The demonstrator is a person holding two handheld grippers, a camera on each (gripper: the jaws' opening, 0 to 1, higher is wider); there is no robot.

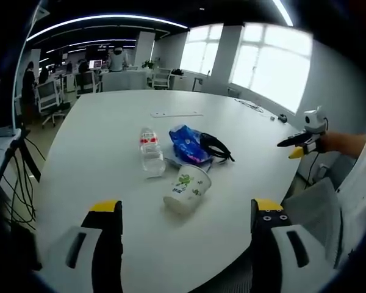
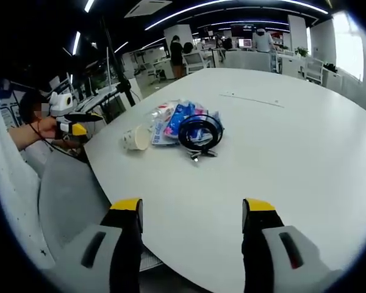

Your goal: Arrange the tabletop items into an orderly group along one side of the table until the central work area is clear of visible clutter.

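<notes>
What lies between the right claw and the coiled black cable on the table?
Nothing: in the right gripper view, bare white table runs from the open right claw to the black cable.

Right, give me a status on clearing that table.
Nothing looks done. The water bottle, paper cup, blue packet and coiled black cable sit clustered mid-table. Left tool and right tool are open, holding nothing. All four need moving aside.

On the white round table [image 1: 110, 159], a clear plastic bottle [image 1: 151, 151] lay left of a blue plastic packet [image 1: 187, 144]; a coiled black cable [image 1: 215, 146] lay right of the packet, and a tipped white paper cup [image 1: 187, 188] lay nearer.
</notes>
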